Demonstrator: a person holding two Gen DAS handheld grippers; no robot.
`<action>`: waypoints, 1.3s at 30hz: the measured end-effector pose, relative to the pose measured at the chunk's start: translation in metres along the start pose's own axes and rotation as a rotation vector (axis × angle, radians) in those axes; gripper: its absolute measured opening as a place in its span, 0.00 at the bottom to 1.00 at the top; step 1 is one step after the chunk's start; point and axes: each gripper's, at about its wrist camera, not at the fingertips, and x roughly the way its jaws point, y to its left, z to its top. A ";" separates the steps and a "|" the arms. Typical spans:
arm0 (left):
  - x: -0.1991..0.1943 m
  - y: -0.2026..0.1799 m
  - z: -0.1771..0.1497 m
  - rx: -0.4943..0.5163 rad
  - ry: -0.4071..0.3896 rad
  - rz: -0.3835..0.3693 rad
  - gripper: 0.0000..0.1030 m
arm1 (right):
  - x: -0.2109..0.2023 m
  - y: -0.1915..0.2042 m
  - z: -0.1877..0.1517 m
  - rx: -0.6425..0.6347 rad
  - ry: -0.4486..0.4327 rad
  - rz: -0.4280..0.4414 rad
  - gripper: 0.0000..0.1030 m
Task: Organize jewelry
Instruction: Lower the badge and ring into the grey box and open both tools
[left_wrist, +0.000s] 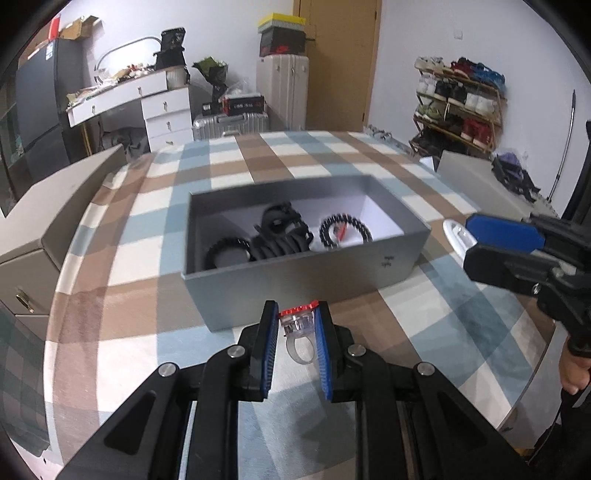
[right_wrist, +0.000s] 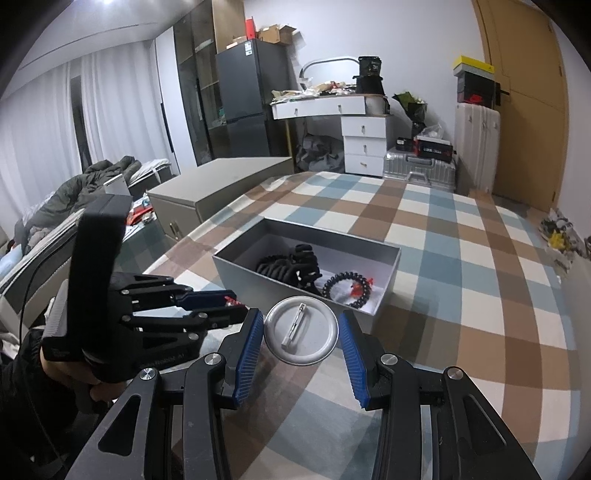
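An open grey box sits on the checked tablecloth. Inside lie a black beaded bracelet, black hair claws and another black bracelet. My left gripper is shut on a clear plastic ring with a red top, just in front of the box's near wall. My right gripper is shut on a round silver pin badge, held near the box's right end; it also shows in the left wrist view.
The checked tablecloth covers the table. Grey cabinets stand by the table's sides. Suitcases, a white dresser and a shoe rack line the far wall. A bed lies left.
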 end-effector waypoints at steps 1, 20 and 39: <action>-0.001 0.001 0.001 -0.003 -0.007 0.003 0.14 | 0.000 0.000 0.001 0.003 -0.007 0.000 0.40; -0.011 0.016 0.031 -0.033 -0.109 0.041 0.14 | 0.014 -0.011 0.034 0.152 -0.071 0.017 0.40; 0.015 0.028 0.047 -0.080 -0.087 0.075 0.14 | 0.058 -0.036 0.034 0.330 0.030 0.050 0.40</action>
